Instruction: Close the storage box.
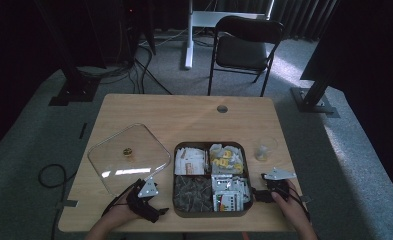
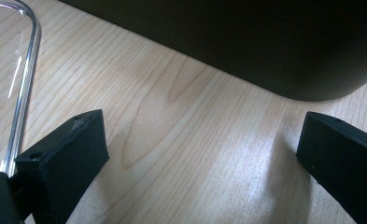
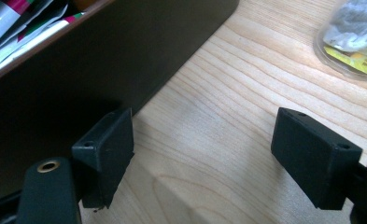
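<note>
Two released tools point(image 1: 142, 196) point(image 1: 265, 192) flank one four-compartment tray point(image 1: 210, 212) (one clear lid point(image 1: 129, 156) beside)

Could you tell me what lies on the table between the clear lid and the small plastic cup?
The dark four-compartment box of packets sits between the clear lid and the small plastic cup, as the high view shows.

No legible text, label, brand or number found. Packets point(image 1: 227, 159) in the tray point(image 1: 210, 212), at 3 o'clock from the clear lid point(image 1: 129, 156), carry print too small and blurred to read.
</note>
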`<state>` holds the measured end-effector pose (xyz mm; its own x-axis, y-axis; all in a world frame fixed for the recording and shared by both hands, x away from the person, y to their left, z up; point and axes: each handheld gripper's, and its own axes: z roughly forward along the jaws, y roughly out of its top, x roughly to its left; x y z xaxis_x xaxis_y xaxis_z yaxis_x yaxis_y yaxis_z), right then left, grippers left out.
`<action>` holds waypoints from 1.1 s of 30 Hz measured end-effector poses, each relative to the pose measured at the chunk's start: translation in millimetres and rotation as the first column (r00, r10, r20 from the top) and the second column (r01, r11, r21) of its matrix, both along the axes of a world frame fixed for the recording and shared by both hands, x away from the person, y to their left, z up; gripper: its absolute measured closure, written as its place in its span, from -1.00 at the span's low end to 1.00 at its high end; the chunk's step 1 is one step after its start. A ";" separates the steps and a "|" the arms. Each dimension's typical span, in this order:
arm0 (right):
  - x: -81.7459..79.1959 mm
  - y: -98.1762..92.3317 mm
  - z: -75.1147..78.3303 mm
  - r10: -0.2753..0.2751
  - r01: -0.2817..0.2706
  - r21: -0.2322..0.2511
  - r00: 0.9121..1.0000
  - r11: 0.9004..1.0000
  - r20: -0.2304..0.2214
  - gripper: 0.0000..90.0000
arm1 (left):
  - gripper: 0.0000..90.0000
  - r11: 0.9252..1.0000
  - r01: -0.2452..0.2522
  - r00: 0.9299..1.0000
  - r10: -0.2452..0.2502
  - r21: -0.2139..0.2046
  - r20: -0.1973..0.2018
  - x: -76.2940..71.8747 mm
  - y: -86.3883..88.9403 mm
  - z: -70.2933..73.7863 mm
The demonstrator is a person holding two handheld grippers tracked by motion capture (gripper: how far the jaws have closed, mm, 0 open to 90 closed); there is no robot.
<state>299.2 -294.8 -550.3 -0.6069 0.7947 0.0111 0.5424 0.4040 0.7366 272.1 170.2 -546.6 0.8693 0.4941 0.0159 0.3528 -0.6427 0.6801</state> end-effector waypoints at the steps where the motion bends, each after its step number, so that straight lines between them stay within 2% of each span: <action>1: 0.0 0.0 0.0 0.000 0.000 0.000 1.000 1.000 0.000 -0.55 | -0.93 1.000 -0.002 1.000 0.002 -0.003 -0.001 0.2 0.3 0.1; 10: 0.1 -0.1 0.1 0.001 -0.001 -0.001 1.000 1.000 0.000 -0.55 | -0.92 1.000 -0.014 1.000 0.014 -0.014 -0.014 2.9 4.0 4.0; 14: 0.1 0.0 0.0 0.000 0.000 -0.001 1.000 1.000 0.000 -0.55 | -0.92 0.997 -0.054 0.999 0.054 -0.055 -0.008 6.1 11.2 14.9; 19: 0.1 0.0 0.1 0.001 -0.001 -0.002 1.000 1.000 -0.001 -0.55 | -0.92 0.993 -0.104 0.994 0.105 -0.059 0.010 11.8 18.8 22.5; 22: 0.0 0.0 0.1 0.000 0.000 -0.001 1.000 1.000 -0.001 -0.55 | -0.92 0.986 -0.152 0.988 0.154 -0.065 0.030 16.0 24.0 25.4; 26: 0.1 0.0 0.1 0.001 -0.001 -0.001 1.000 1.000 0.000 -0.55 | -0.92 0.973 -0.221 0.972 0.225 -0.069 0.067 22.7 32.5 30.0; 33: 0.1 0.0 0.1 0.001 -0.001 -0.001 1.000 1.000 0.000 -0.55 | -0.92 0.957 -0.277 0.957 0.283 -0.086 0.069 31.5 43.0 32.6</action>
<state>299.2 -294.8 -550.2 -0.6074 0.7943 0.0104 0.5423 0.4051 0.7361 303.5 213.2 -513.9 0.6934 0.7198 0.0330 0.4542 -0.4722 0.7554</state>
